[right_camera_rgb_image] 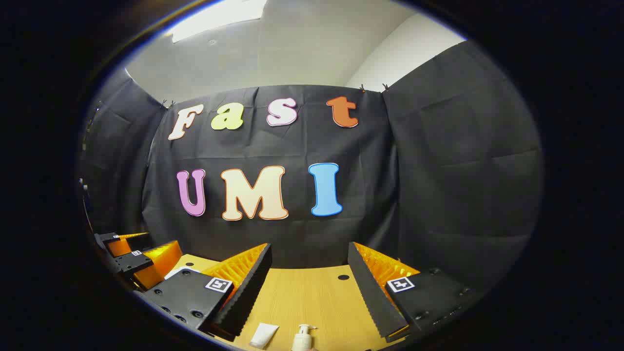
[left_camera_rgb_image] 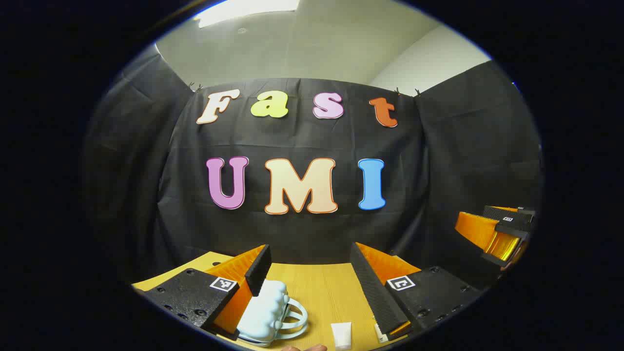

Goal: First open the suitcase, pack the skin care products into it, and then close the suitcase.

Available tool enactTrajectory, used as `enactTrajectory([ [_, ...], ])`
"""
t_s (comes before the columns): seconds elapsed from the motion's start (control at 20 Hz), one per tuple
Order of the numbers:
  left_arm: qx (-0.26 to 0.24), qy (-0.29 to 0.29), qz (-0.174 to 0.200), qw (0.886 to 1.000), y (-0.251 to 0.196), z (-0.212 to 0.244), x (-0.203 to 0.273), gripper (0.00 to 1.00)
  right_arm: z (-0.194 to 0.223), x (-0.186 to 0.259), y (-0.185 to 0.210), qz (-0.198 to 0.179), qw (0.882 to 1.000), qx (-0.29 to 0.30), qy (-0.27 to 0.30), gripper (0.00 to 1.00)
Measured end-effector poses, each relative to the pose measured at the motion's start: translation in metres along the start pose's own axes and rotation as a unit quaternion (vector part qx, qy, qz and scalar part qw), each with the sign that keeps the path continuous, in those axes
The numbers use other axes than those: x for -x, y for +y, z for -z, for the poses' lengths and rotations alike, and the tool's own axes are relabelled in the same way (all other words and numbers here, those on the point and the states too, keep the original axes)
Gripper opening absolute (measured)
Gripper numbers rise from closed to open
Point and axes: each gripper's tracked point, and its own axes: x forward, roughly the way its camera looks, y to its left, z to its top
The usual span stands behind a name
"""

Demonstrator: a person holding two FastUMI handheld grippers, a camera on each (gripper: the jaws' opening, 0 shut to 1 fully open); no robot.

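Both jaws wide over wood-grain table [right_camera_rgb_image: 312, 297], bumpy pale suitcase [left_camera_rgb_image: 263, 312].

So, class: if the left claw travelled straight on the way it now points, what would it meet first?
Probably the booth's black cloth wall. The open left claw points level, above the wooden table; the pale blue suitcase and white tube lie lower. Depth is uncertain.

A: How does the left gripper [left_camera_rgb_image: 309, 273] stand?

B: Its two fingers [left_camera_rgb_image: 258, 265] are spread wide apart, level, and touch nothing.

A: And the right gripper [right_camera_rgb_image: 307, 273]?

B: The same: fingers [right_camera_rgb_image: 370, 287] held far apart, clear of everything. From the left gripper view it also shows at the right edge, raised; from the right gripper view the left one sits low at the left edge.
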Motion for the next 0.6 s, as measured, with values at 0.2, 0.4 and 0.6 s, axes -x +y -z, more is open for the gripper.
enactTrajectory([
  [0.2,0.005,0.009,-0.010,1.000,-0.008,0.007,-0.005,0.96,-0.001,-0.008,0.004,-0.038,0.999,0.002,-0.006,1.00],
  [0.4,-0.003,0.030,-0.039,0.999,-0.008,0.023,-0.005,0.96,0.002,-0.014,0.006,-0.077,0.997,0.005,-0.023,0.99],
  [0.6,-0.006,0.039,-0.035,0.999,-0.013,0.029,-0.003,0.96,0.007,-0.022,0.001,-0.074,0.997,-0.016,-0.014,0.99],
])
